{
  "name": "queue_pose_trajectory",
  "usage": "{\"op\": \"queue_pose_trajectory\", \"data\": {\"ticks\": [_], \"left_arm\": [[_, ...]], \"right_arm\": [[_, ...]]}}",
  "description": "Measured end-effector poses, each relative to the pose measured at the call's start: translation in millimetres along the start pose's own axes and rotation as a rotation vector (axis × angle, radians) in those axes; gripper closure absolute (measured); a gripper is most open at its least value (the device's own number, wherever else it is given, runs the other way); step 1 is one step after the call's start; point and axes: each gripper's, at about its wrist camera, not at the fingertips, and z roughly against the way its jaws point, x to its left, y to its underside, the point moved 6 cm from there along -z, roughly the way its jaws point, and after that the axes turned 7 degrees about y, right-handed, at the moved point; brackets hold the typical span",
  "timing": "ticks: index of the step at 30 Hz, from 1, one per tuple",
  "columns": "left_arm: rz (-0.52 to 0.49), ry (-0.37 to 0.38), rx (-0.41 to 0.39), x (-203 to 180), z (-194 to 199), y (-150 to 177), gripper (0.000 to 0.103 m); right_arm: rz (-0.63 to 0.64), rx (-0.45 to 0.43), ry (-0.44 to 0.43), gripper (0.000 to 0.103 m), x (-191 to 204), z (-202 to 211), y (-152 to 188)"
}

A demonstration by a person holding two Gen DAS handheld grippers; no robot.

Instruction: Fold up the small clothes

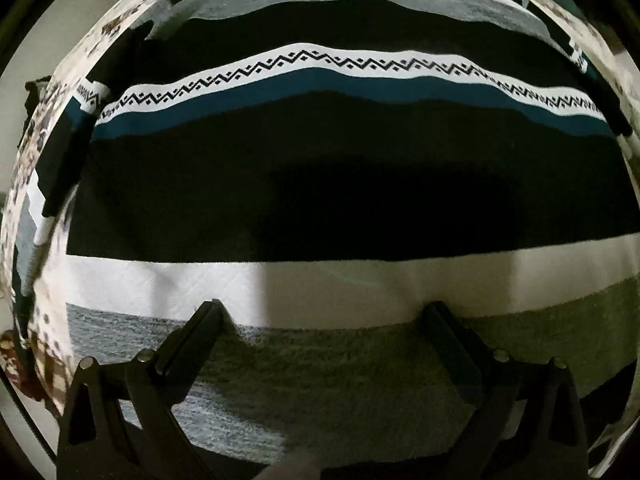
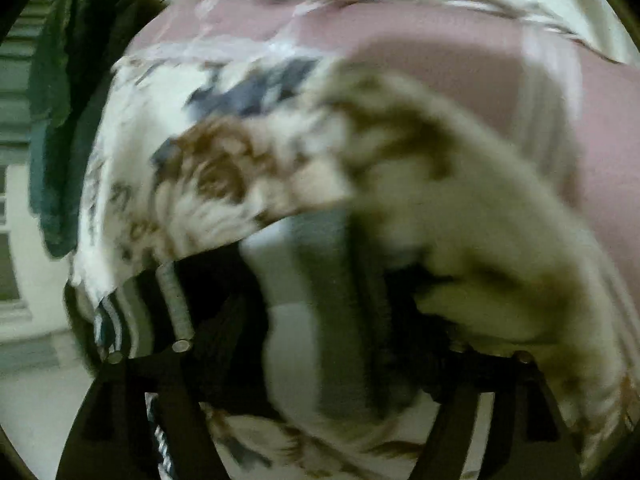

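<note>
**A:** What does the left wrist view give that the right one does not?

**B:** A sharp look at the striped garment (image 1: 340, 184). It lies flat and fills nearly the whole picture, in horizontal bands of black, white, grey and teal, with one white band carrying a black zigzag pattern. A floral bedcover (image 1: 48, 128), cream with brown and dark blotches, shows around its left and right edges.

**A:** And the left gripper?

**B:** The left gripper (image 1: 326, 312) sits low in the frame with its two black fingers spread wide apart. Their tips lie over the line where a white band meets a grey one. Nothing is between them; whether the tips press on the cloth I cannot tell.

**A:** What about the right wrist view?

**B:** It is heavily blurred. It shows what the left view lacks: a pink sheet (image 2: 460, 80) across the top, dark clothes (image 2: 76, 92) hanging at the far left, and the floral bedcover bunched up close. A fold of grey, white and dark striped cloth runs down through the right gripper (image 2: 332, 320), between its black fingers. Whether those fingers are pinching the cloth or merely standing either side of it, I cannot tell.
</note>
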Motion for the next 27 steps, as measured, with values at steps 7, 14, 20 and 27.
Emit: {"op": "queue_pose_trajectory", "data": {"ticks": [7, 14, 20, 27], "left_arm": [[0.012, 0.027, 0.016, 4.8, 0.2, -0.4, 0.0], [0.06, 0.086, 0.032, 17.2, 4.2, -7.6, 0.0], [0.182, 0.163, 0.009, 55.5, 21.6, -11.7, 0.0], [0.303, 0.119, -0.057, 143.2, 50.2, -12.5, 0.0]], "right_arm": [[0.008, -0.067, -0.061, 0.095, 31.6, 42.3, -16.8], [0.115, -0.116, -0.038, 0.095, 89.6, 82.6, -34.6], [0.21, -0.116, -0.124, 0.095, 172.9, 119.2, -3.8], [0.497, -0.046, -0.167, 0.095, 362.7, 82.0, 127.9]]}}
